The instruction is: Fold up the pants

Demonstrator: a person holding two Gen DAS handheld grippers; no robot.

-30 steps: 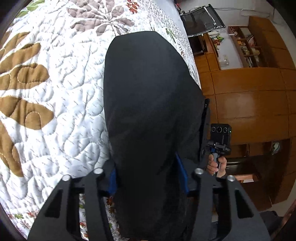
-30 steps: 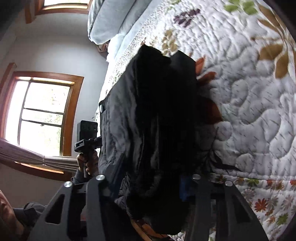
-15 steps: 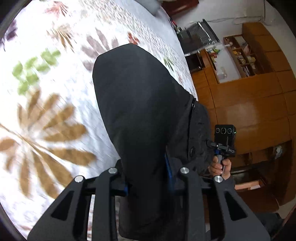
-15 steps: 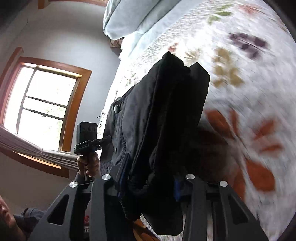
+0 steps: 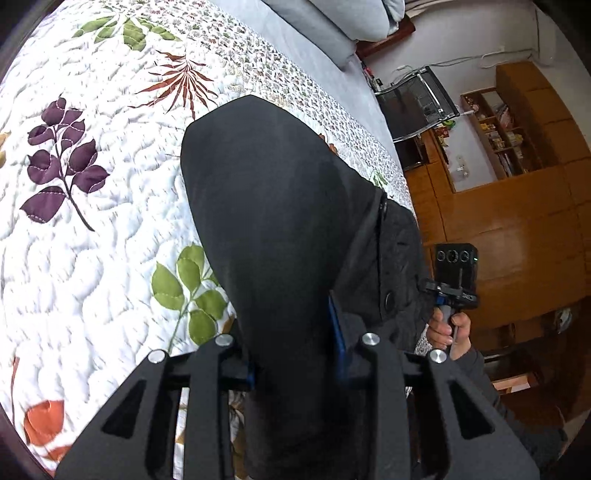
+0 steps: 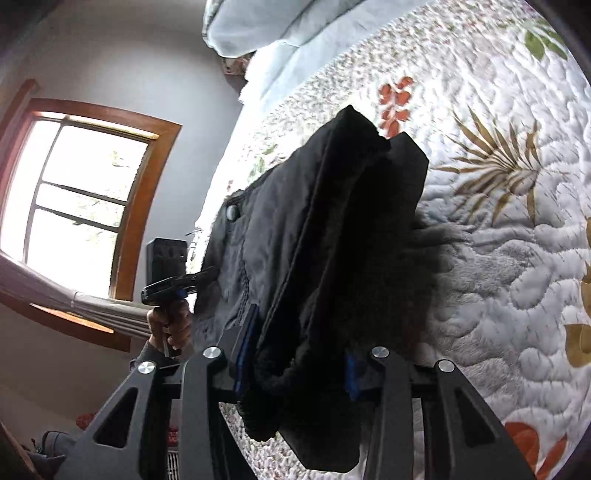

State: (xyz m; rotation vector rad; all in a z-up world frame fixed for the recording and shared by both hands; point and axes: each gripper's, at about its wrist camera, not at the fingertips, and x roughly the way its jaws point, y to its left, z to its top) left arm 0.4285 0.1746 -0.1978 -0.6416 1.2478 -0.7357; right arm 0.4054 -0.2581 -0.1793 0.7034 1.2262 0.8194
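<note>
The black pants [image 5: 280,221] hang folded between both grippers, lifted above the quilted bed [image 5: 92,258]. My left gripper [image 5: 295,350] is shut on one edge of the pants, with the fabric draped over its blue pads. My right gripper [image 6: 295,362] is shut on the other edge of the pants [image 6: 332,240], where the thick fleecy layers bunch between the fingers. A waistband button [image 6: 232,212] shows in the right wrist view. In each view the other gripper appears, held in a hand beside the pants: the right gripper [image 5: 452,280] and the left gripper [image 6: 173,280].
The white quilt with leaf prints [image 6: 498,240] covers the bed. Grey pillows [image 5: 332,22] lie at the head. A wooden cabinet [image 5: 517,221] stands beyond the bed's edge on one side, a window [image 6: 74,195] on the other.
Both grippers have carried the pants up the bed toward the pillows and lifted them off the quilt. The grips are unchanged.
</note>
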